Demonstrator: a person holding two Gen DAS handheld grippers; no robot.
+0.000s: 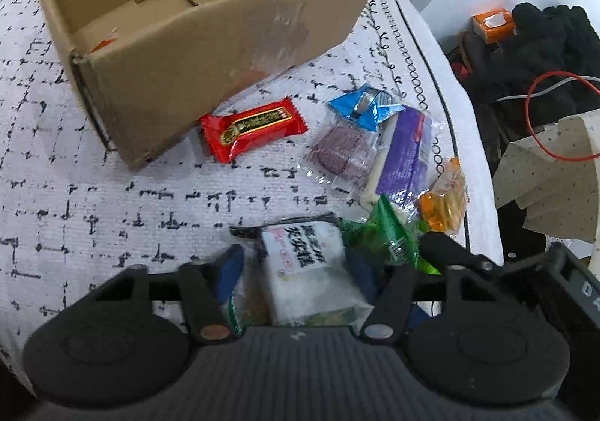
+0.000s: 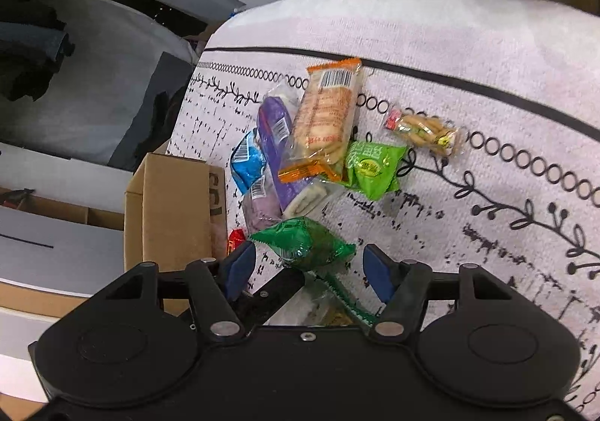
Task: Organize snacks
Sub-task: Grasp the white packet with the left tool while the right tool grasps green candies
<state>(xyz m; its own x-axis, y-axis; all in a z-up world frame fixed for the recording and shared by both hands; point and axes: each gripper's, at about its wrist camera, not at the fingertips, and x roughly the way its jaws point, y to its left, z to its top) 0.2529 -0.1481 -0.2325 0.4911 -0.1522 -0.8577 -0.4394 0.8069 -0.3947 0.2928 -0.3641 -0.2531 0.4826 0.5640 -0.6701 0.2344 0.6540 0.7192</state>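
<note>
Through my left wrist camera, my left fingers (image 1: 296, 271) straddle a white snack packet (image 1: 307, 271) with dark printed characters; the blue pads sit at either side of it, though whether they press on it I cannot tell. Ahead, a cardboard box (image 1: 210, 57) stands open on the patterned cloth surface (image 1: 75, 158). A red wrapped snack (image 1: 253, 128) lies just beside the box's near wall. To the right lies a cluster: a blue packet (image 1: 365, 106), a clear packet of purple pieces (image 1: 343, 151), a purple-labelled packet (image 1: 405, 154), an orange packet (image 1: 442, 203) and a green packet (image 1: 390, 233), overlapping one another.

Through my right wrist camera, my right fingers (image 2: 309, 267) are spread wide and hold nothing. A dark green packet (image 2: 303, 242) lies between the tips, touching neither pad. Beyond it the pile rises: an orange cracker packet (image 2: 324, 121) on top, a light green packet (image 2: 373, 167) beside it, and a small packet of sticks (image 2: 427, 130) apart to the right.
</note>
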